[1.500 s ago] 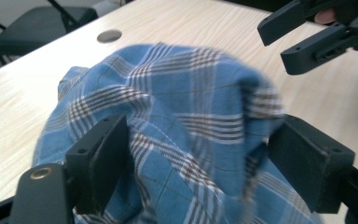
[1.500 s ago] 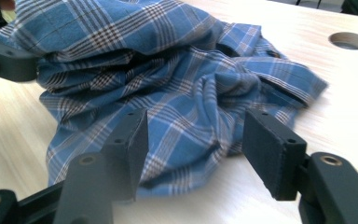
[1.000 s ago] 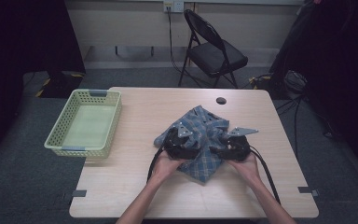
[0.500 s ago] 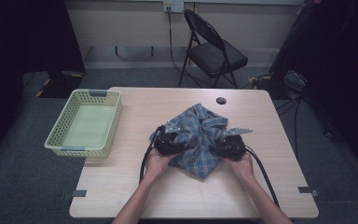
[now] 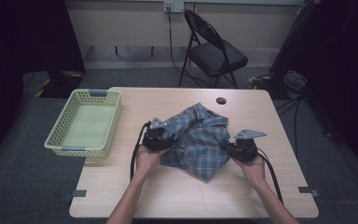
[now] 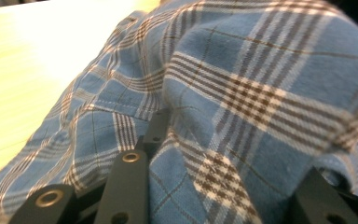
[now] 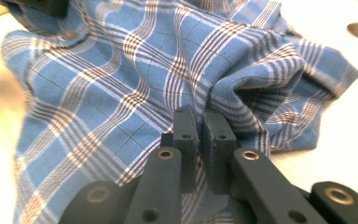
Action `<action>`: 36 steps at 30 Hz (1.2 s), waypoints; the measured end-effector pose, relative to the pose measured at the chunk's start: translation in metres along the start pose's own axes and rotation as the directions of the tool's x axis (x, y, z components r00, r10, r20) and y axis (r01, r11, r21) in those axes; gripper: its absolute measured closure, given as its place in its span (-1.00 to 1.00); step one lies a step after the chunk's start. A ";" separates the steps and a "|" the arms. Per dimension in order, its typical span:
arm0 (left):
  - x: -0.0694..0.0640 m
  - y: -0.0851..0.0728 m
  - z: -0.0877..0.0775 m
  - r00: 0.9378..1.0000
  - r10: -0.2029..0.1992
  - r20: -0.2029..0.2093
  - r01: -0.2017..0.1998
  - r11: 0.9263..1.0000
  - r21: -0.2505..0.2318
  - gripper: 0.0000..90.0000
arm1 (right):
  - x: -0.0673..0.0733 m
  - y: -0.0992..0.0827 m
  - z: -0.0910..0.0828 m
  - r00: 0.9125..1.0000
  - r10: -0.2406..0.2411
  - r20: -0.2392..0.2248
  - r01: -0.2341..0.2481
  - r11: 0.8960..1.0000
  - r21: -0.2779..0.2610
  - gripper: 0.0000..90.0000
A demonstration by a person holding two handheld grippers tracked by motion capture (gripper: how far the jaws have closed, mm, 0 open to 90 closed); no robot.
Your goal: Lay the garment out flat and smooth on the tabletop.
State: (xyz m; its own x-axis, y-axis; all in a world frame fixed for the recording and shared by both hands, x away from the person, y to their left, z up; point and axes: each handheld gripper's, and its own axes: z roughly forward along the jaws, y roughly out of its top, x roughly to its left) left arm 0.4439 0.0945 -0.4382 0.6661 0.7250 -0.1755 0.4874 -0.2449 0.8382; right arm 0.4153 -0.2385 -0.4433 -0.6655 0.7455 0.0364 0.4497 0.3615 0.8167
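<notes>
Working across the pale wooden table (image 5: 121,196) from its left side: the light green plastic mesh basket (image 5: 85,122) sits at the edge, nothing in it, well apart from my hands.

My left gripper (image 5: 161,137) is at the left edge of the crumpled blue-and-brown plaid cotton shirt (image 5: 200,140). Its jaws have just been closing; in the left gripper view a thick fold of cloth (image 6: 242,116) bulges between them and over them. They stand fairly narrow with fabric bunched inside, which I read as a hold on the shirt's left side.

The shirt lies mid-table, heaped, between both grippers, nearer to me than the small dark round hole (image 5: 221,100) in the tabletop.

My right gripper (image 5: 230,145) is at the shirt's right edge. Its jaws have also just been closing and now stand almost together; the right gripper view shows them pinching a thin ridge of cloth (image 7: 200,107).

Since a second ago both hands have drawn a little apart. Judgement: both grips are set, so lifting and spreading the shirt can begin. The left hold looks bulkier and could slip.
</notes>
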 end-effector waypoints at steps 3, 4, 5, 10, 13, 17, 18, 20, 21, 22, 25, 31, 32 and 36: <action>-0.004 0.004 -0.007 1.000 0.016 0.006 -0.016 1.000 -0.019 0.38 | 0.001 0.001 -0.015 1.000 -0.018 0.017 0.018 1.000 -0.006 0.89; -0.004 0.005 -0.010 1.000 0.015 0.015 -0.014 1.000 -0.025 0.38 | 0.000 0.001 -0.020 0.999 -0.022 0.024 0.022 1.000 -0.003 0.89; -0.003 0.005 -0.011 0.999 0.007 0.031 -0.006 0.999 -0.032 0.37 | -0.002 -0.001 -0.024 0.999 -0.022 0.029 0.022 1.000 -0.002 0.89; -0.005 0.005 -0.012 0.999 0.007 0.039 -0.005 0.999 -0.032 0.36 | -0.010 -0.007 -0.041 0.997 -0.031 0.065 0.031 1.000 -0.004 0.89; -0.004 0.005 -0.013 0.999 0.000 0.035 0.002 0.999 -0.041 0.34 | -0.017 -0.013 -0.048 0.997 -0.009 0.077 0.009 1.000 0.003 0.89; -0.006 0.003 -0.015 0.999 0.009 0.031 -0.008 1.000 -0.015 0.34 | -0.022 -0.021 -0.059 0.995 0.000 0.097 0.000 1.000 0.003 0.89; -0.007 0.001 -0.017 0.999 0.010 0.031 -0.010 1.000 -0.014 0.34 | -0.022 -0.023 -0.061 0.995 -0.003 0.101 0.002 1.000 0.006 0.89; -0.007 -0.003 -0.021 0.999 0.013 0.036 -0.012 1.000 -0.010 0.34 | -0.023 -0.028 -0.067 0.996 0.006 0.094 -0.007 1.000 0.009 0.89; -0.007 -0.006 -0.022 0.999 0.012 0.033 -0.012 1.000 -0.003 0.34 | -0.023 -0.031 -0.069 0.996 0.008 0.093 -0.010 1.000 0.016 0.89; -0.007 -0.009 -0.023 0.999 0.012 0.037 -0.012 1.000 0.008 0.34 | -0.022 -0.034 -0.071 0.995 0.002 0.098 -0.005 1.000 0.026 0.89; -0.006 -0.022 -0.023 0.999 -0.002 0.050 0.000 0.999 0.045 0.30 | -0.019 -0.043 -0.077 0.996 0.006 0.084 -0.009 0.999 0.036 0.89; -0.009 -0.047 -0.018 0.999 0.000 0.036 -0.005 0.989 0.149 0.11 | -0.008 -0.066 -0.074 0.997 -0.016 0.072 0.010 0.995 0.095 0.89; -0.008 -0.049 -0.018 0.999 0.000 0.039 -0.006 0.986 0.164 0.10 | -0.007 -0.069 -0.073 0.997 -0.017 0.072 0.010 0.995 0.104 0.89; -0.007 -0.050 -0.022 0.998 -0.009 0.060 -0.001 0.987 0.163 -0.09 | -0.003 -0.083 -0.067 0.998 -0.039 0.055 0.031 0.989 0.145 0.88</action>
State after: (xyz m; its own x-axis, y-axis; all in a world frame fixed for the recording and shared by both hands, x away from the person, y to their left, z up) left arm 0.4022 0.1158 -0.4670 0.6943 0.6871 -0.2142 0.5727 -0.3472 0.7426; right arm 0.3401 -0.3084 -0.4722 -0.6488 0.7604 -0.0276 0.5107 0.4621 0.7251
